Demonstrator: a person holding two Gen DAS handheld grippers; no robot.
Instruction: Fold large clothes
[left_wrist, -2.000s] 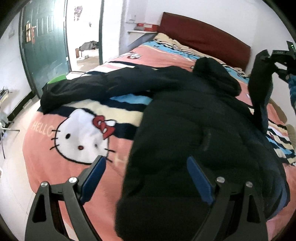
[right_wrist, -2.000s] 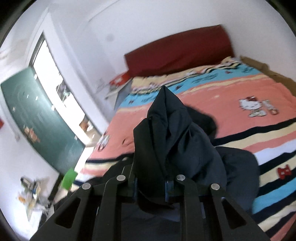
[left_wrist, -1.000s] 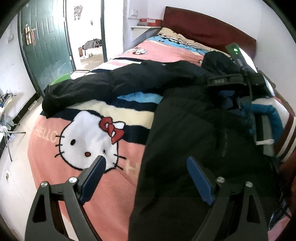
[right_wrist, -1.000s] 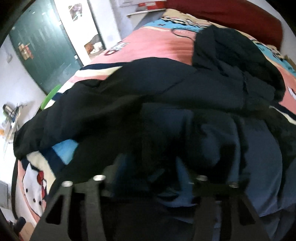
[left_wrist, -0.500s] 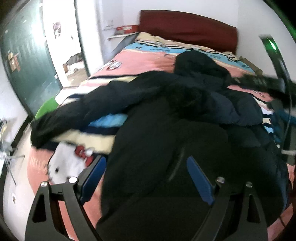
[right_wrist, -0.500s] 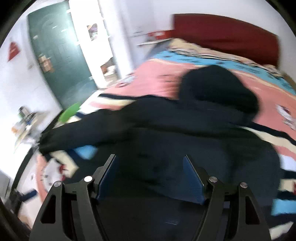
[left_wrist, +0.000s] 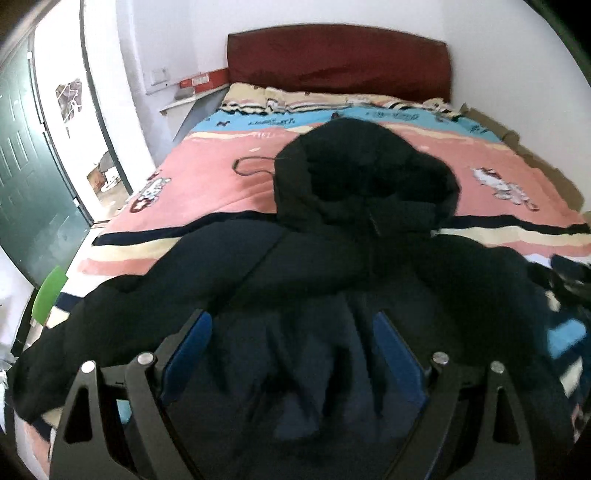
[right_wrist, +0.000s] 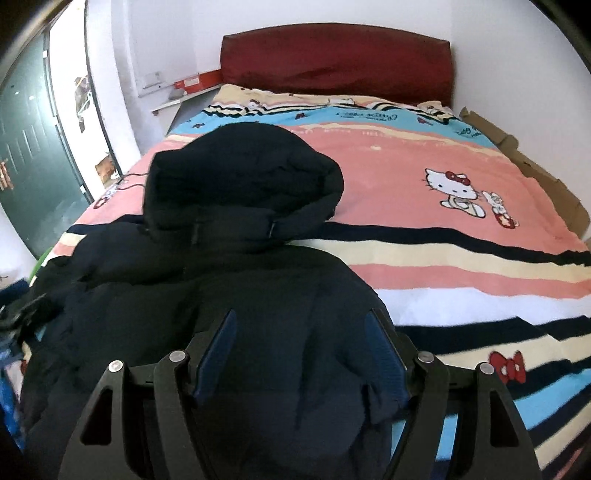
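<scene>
A bed (right_wrist: 461, 258) with a striped pink, cream, blue and black cartoon-cat cover is seen filling most of both views, and the rest is placed against it. A dark red headboard (left_wrist: 338, 62) is set at its far end, against the white wall. A dark green door (left_wrist: 26, 192) is seen off the bed's left side, and a green object (left_wrist: 48, 291) is glimpsed by the bed's near left corner.

A large dark puffer jacket (left_wrist: 295, 280) is laid on the near left part of the bed, its hood (right_wrist: 240, 184) pointed toward the headboard and one sleeve (left_wrist: 110, 325) stretched out toward the bed's left edge. A thin dark cord (left_wrist: 251, 166) is seen on the pink stripe just left of the hood.

The left gripper (left_wrist: 291, 343) is held above the jacket's body with its blue-padded jaws spread apart and nothing clamped between them. The right gripper (right_wrist: 299, 343) is likewise held over the jacket nearer the middle of the bed; its jaws have just been opening, and no fabric is pinched by them.
</scene>
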